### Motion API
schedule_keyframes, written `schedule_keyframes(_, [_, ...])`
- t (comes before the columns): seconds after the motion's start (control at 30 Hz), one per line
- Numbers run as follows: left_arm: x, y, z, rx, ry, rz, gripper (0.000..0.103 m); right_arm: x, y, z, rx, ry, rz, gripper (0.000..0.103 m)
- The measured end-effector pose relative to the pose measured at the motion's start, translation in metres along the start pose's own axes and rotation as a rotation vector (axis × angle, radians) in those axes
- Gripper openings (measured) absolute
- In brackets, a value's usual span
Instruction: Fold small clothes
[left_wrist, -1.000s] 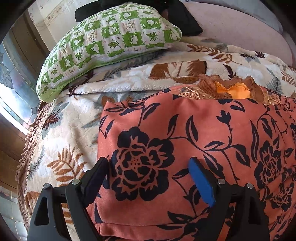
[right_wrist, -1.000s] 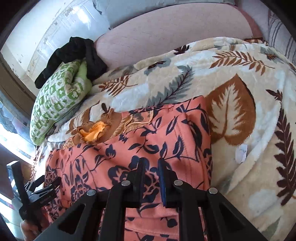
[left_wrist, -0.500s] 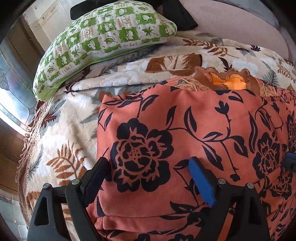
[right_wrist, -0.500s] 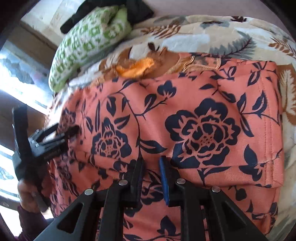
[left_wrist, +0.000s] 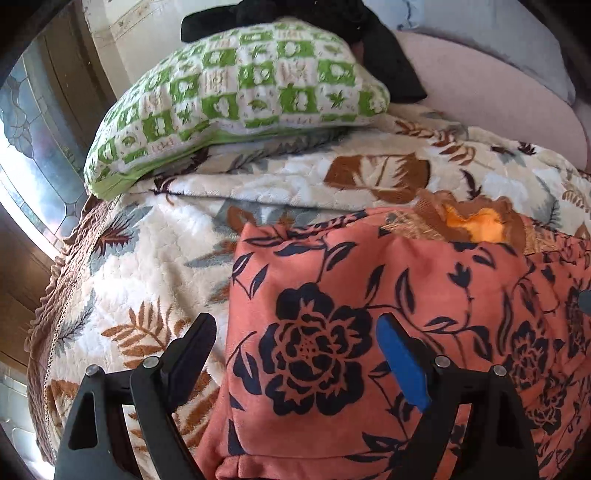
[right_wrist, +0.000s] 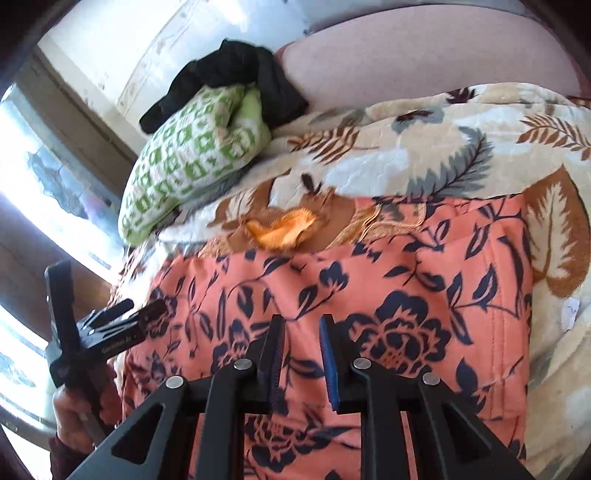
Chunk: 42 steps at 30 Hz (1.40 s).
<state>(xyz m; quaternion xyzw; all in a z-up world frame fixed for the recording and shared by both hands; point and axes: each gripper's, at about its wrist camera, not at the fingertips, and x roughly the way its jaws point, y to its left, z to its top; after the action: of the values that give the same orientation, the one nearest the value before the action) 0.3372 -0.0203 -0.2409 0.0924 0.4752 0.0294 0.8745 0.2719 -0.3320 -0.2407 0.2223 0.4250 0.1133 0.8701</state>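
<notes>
A salmon garment with dark flowers (left_wrist: 369, 314) (right_wrist: 369, 295) lies spread flat on the leaf-print blanket (left_wrist: 155, 266). A brown and orange cloth (left_wrist: 476, 221) (right_wrist: 284, 229) peeks out at its far edge. My left gripper (left_wrist: 295, 332) is open wide over the garment's left edge, holding nothing. It also shows at the left of the right wrist view (right_wrist: 144, 310). My right gripper (right_wrist: 302, 325) hovers over the garment's middle with its jaws close together and a narrow gap between them, nothing held.
A green and white checked pillow (left_wrist: 236, 99) (right_wrist: 192, 155) lies at the head of the bed with a black garment (left_wrist: 384, 59) (right_wrist: 236, 70) behind it. A pink cushion (left_wrist: 498, 99) is at the back right. A window (left_wrist: 22, 122) is on the left.
The right gripper swung over the garment and has now pulled back to its middle. The left gripper shifted slightly left and stayed open. The garment has not moved.
</notes>
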Motion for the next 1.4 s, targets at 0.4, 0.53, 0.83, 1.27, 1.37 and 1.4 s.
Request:
schedule_keyframes(0.4, [0.012,0.025,-0.010,-0.055,0.086,0.043,0.093,0.014,0.036,0.003,-0.082,-0.008,0.027,0.055])
schedule_keyframes(0.53, [0.013,0.026,-0.012,-0.026,0.092,0.040,0.093,0.046,0.073,0.002,-0.159,0.017,-0.016,0.047])
schedule_keyframes(0.83, [0.022,0.046,-0.008,-0.072,0.137,-0.061,0.093,0.091,0.081,0.020,-0.068,0.086,-0.096,0.042])
schedule_keyframes(1.27, [0.006,0.040,-0.037,0.092,0.071,-0.014,0.094,0.031,0.084,-0.093,-0.251,0.111,-0.178,0.044])
schedule_keyframes(1.37, [0.004,0.046,-0.044,0.077,0.060,-0.036,0.096,0.017,0.070,-0.110,-0.213,0.083,-0.147,0.044])
schedule_keyframes(1.4, [0.001,0.050,-0.047,0.055,0.064,-0.055,0.096,0.012,0.067,-0.112,-0.194,0.083,-0.141,0.044])
